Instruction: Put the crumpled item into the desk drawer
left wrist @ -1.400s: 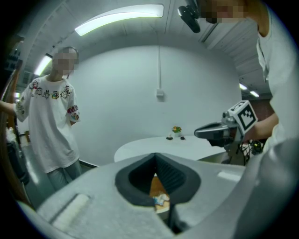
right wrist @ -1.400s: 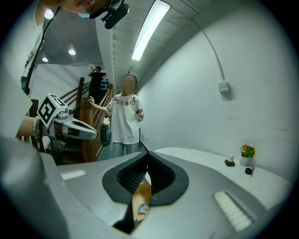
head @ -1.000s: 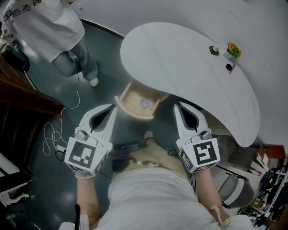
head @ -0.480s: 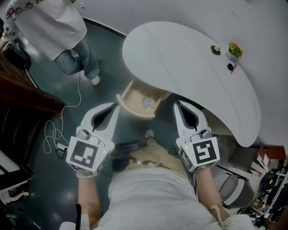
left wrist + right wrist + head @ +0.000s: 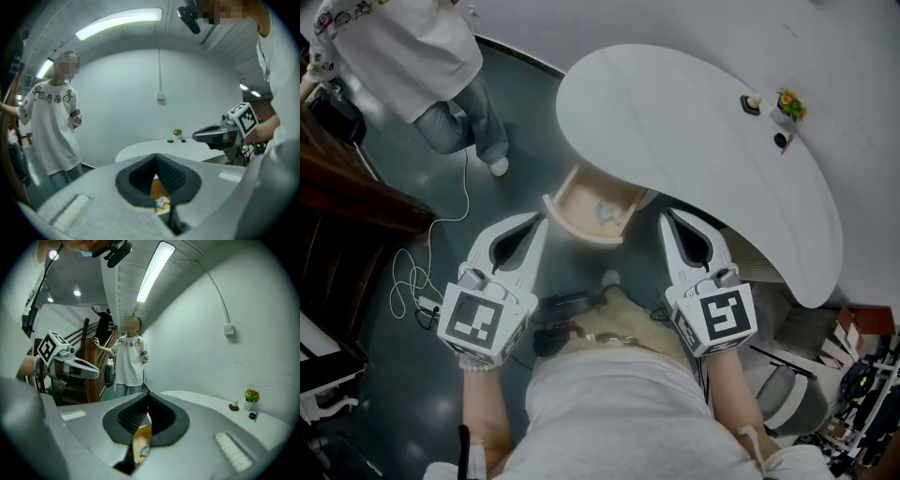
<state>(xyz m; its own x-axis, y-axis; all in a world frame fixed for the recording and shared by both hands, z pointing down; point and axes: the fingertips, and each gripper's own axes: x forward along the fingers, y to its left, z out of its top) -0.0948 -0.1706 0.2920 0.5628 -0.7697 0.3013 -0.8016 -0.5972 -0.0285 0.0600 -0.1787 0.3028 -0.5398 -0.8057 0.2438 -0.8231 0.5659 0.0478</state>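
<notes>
Left claw (image 5: 538, 226) and right claw (image 5: 667, 218) closed on nothing; crumpled item (image 5: 604, 214) in drawer (image 5: 578, 232) ahead, which I judge light, soft, pinchable at any fold.

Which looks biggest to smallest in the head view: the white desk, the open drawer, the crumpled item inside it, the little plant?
1. white desk
2. open drawer
3. crumpled item and little plant: both tiny and look about alike, so I won't rank them.

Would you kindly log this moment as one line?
drawer open | crumpled item inside | left gripper shut | right gripper shut
</notes>
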